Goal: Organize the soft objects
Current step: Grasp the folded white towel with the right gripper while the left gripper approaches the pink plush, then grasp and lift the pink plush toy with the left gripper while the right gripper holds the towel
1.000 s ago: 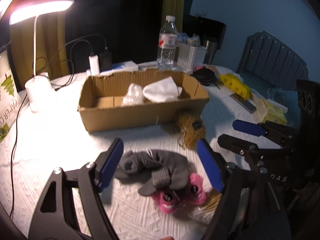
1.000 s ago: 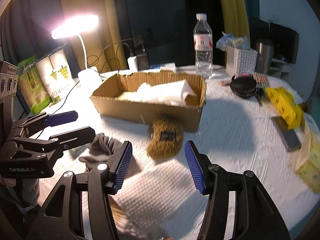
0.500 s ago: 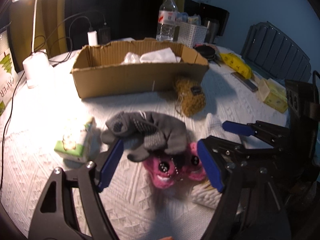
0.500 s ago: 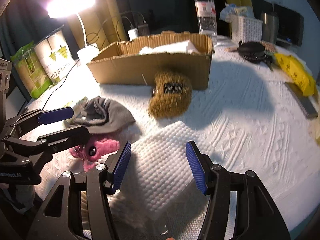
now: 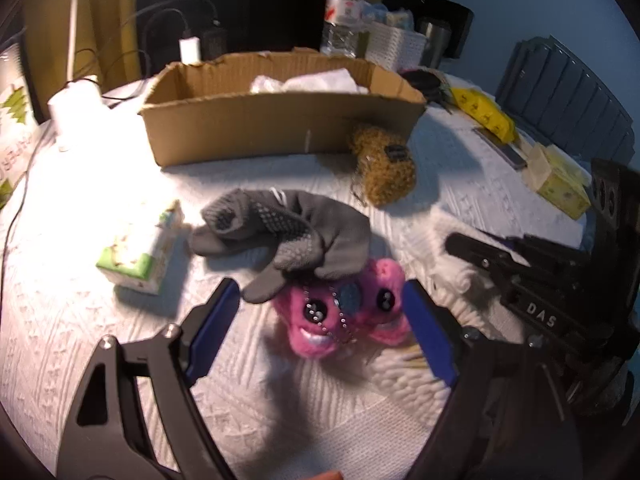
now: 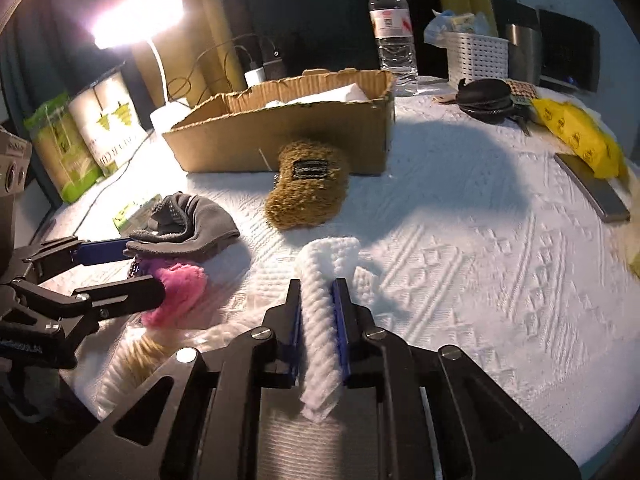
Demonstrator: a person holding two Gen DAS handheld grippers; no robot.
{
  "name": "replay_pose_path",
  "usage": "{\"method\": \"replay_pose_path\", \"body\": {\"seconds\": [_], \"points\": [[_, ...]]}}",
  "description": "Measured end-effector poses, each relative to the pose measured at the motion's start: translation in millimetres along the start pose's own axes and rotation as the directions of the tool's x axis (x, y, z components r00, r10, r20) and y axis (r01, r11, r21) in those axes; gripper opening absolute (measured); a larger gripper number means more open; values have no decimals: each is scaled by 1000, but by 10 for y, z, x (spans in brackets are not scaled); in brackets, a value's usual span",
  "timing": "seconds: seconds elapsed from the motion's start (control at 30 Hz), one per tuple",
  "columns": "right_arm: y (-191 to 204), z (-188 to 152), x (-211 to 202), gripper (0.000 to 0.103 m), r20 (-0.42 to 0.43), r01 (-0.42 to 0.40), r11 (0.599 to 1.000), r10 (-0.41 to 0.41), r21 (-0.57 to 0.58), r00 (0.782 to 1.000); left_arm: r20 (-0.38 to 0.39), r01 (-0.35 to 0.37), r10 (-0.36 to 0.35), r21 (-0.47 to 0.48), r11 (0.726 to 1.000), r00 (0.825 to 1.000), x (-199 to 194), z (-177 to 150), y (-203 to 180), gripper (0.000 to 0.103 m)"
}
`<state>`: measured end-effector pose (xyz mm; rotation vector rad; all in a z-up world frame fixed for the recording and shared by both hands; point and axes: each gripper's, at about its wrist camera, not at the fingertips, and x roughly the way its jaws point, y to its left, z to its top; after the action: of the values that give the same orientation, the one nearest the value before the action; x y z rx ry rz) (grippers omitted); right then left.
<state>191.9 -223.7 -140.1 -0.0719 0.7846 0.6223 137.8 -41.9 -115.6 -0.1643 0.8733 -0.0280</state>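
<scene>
The counter (image 6: 500,240) under its white textured cloth fills both of my views. The biggest thing on it is the cardboard box (image 5: 248,128), at twelve o'clock from my left gripper and at about eleven from my right, with white soft stuff (image 5: 320,80) lying inside. Just in front of the box, touching its near wall in the right view, sits the brown fuzzy pouch (image 6: 308,184) with a dark label. My right gripper (image 6: 316,292) is pinched tight on a white knitted cloth (image 6: 320,332), whose folded strip stands up between the blue pads and spills past the fingertips toward twelve o'clock. The grey gloves (image 5: 288,232) lie in a heap at twelve o'clock from my left gripper, draped over the top of the pink plush toy (image 5: 344,312). My left gripper (image 5: 320,320) is spread wide with nothing gripped, its blue pads standing either side of the pink toy, one at nine and one at three; whether they touch it I cannot tell. A small green-and-white carton (image 5: 140,252) lies on its side at ten o'clock from that gripper, just beside the gloves. Far back, at twelve o'clock past the box, a water bottle (image 6: 392,36) stands upright beside a white basket (image 6: 476,60).
</scene>
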Motion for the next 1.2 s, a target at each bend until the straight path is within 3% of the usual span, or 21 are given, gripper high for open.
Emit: {"method": "replay_pose_path", "body": {"seconds": [0.2,0.5,0.67,0.87,0.9,0.93,1.2], "points": [[-220,-40,-129,14,47,1,998,-4,63,999,88,7,-8,9,1000,996,-226,-12,-73,84],[-385,-59,-305,14,98,-20,996,11,90,995,-39,1,1,54,999,999,95,-78,-213,84],[-359,-86,-289,14,102,-46,996,37,81,994,-75,-39,40,12,999,996,275,-36,-119,84],[-397,-94,-308,14,109,-45,995,35,93,993,-61,-1,3,25,1000,998,289,20,-122,82],[-407,-91,-316,14,111,-43,994,32,96,993,-58,11,-8,35,999,998,280,21,-143,74],[-417,-86,-325,14,114,-39,994,28,99,993,-60,12,-9,51,999,998,267,9,-165,73],[-349,-18,-340,14,122,-33,996,22,86,992,-30,44,-42,67,997,999,38,-74,-121,71]]}}
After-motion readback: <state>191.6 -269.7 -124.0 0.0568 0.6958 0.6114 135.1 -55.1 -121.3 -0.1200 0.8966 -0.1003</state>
